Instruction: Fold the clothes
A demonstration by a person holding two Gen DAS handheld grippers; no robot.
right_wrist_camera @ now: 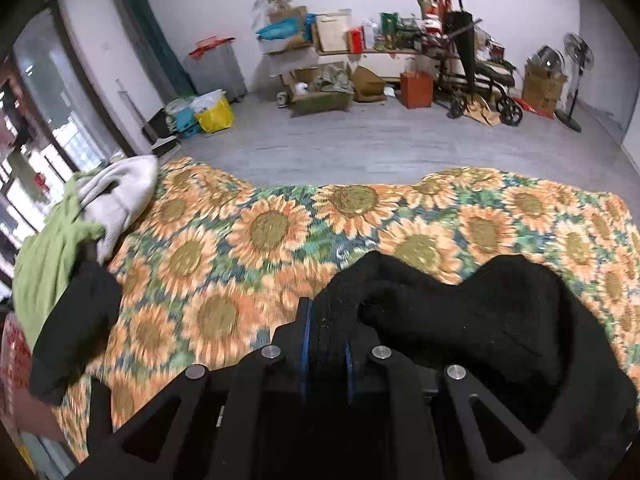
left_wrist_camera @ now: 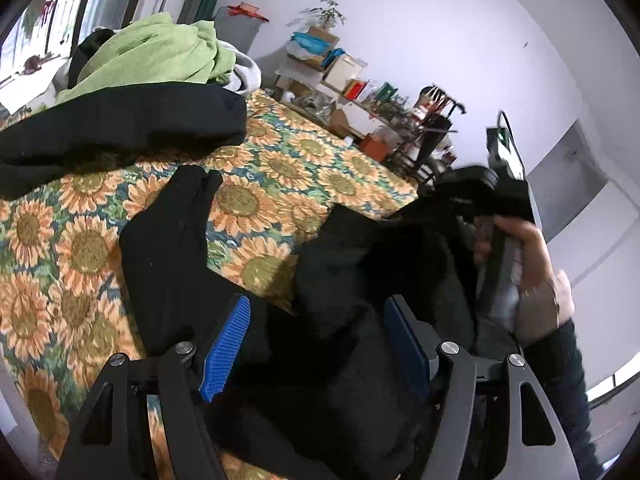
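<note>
The left gripper [left_wrist_camera: 316, 344] stands wide, its blue ribbed pads [left_wrist_camera: 226, 348] well apart with folds of a black garment [left_wrist_camera: 352, 288] lying between and under them, neither pad pressing the cloth. The right gripper [right_wrist_camera: 325, 344] is closed narrow on a bunched fold of the same black garment [right_wrist_camera: 460, 312], the knit pinched between its blue pads and rising above the fingertips. The garment lies on the near part of a table covered by a sunflower-print cloth [right_wrist_camera: 256, 232]; in the right wrist view its bulk spreads toward the near right corner. In the left wrist view one long black part of it [left_wrist_camera: 172, 240] stretches out flat across the sunflowers, away from the gripper. At the right of that view a hand [left_wrist_camera: 536, 276] in a dark sleeve grips the handle of the other gripper, above the table's edge. Toward the far left corner sits a heap of clothes: a green garment [left_wrist_camera: 152, 56] on top, a pale grey one [right_wrist_camera: 120, 196] beside it, and another black piece [left_wrist_camera: 120, 124] in front, apart from the garment being handled. Beyond the table, cardboard boxes and shelves [right_wrist_camera: 332, 36] line the white wall, with a wheeled walker [right_wrist_camera: 476, 64] and a standing fan [right_wrist_camera: 576, 76] at the right.
</note>
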